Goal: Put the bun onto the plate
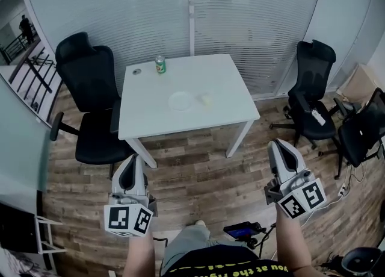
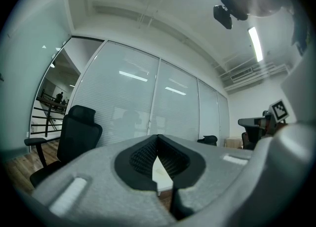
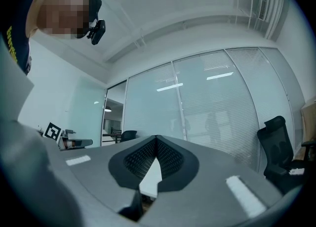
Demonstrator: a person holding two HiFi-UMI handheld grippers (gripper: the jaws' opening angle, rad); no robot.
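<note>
A person stands on a wood-plank floor [image 1: 198,176] in a glass-walled office, facing a white tabletop [image 1: 231,86] with a pair of hand-held tongs in each hand. The left tongs [image 1: 133,159] and the right tongs [image 1: 278,146] are both low in the head view, well short of the tabletop and touching nothing.

The left gripper view shows the left tongs [image 2: 158,137] pressed together at the tips, with nothing pinched between the ribbed pads. The right gripper view shows the same of the right tongs [image 3: 157,138]: tips together and empty. Each pair points roughly level toward the tabletop.

The bun [image 1: 206,99], small and pale, lies on the bare tabletop just to the right of a white plate [image 1: 179,101], near it but not on it. The plate sits near the middle of the tabletop and looks empty. A green drinks can [image 1: 160,64] stands upright at the far edge, and a small round object [image 1: 136,71], too small to identify, lies near the far left corner.

A black office chair [image 1: 90,83] is drawn up against the left side of the tabletop. Two more black chairs [image 1: 314,86] stand well apart from it on the right, by the blinds [image 1: 156,11] that line the far glass wall.
</note>
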